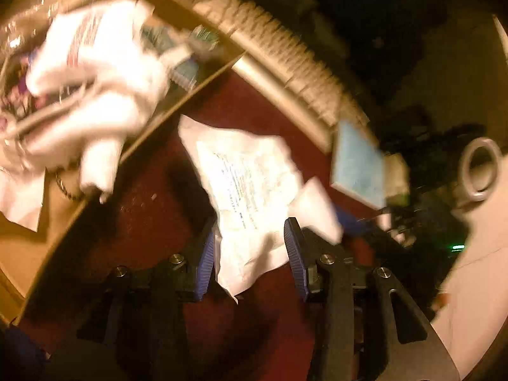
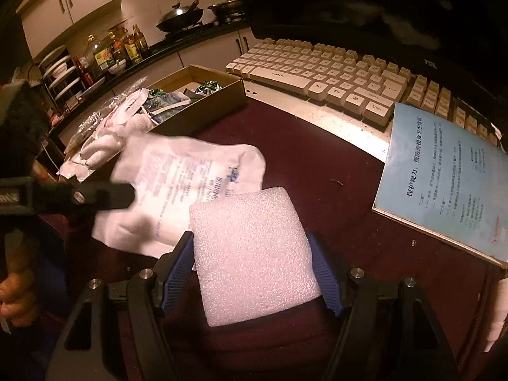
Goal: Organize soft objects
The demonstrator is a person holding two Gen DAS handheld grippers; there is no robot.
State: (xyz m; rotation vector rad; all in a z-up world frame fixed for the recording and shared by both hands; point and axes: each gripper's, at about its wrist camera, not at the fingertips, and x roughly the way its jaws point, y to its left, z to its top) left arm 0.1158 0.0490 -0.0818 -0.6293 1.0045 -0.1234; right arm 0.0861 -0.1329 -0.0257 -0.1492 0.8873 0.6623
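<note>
My right gripper (image 2: 252,270) is shut on a white foam block (image 2: 252,254), held just above the dark red table. A crumpled white printed packet (image 2: 190,177) lies beside the block; in the left wrist view the packet (image 1: 247,190) sits between the open jaws of my left gripper (image 1: 250,247). A cardboard box (image 2: 203,108) holds white cotton rolls (image 2: 104,139) and green packets. It shows blurred in the left wrist view (image 1: 177,104), with the rolls (image 1: 95,95) inside. The left gripper's finger (image 2: 104,195) crosses the right wrist view.
A white keyboard (image 2: 324,76) lies behind the box, below a dark monitor (image 2: 381,9). A blue printed notebook (image 2: 444,177) lies at the right on the red table (image 2: 317,165). A kitchen counter with bottles (image 2: 117,50) and woks is far behind.
</note>
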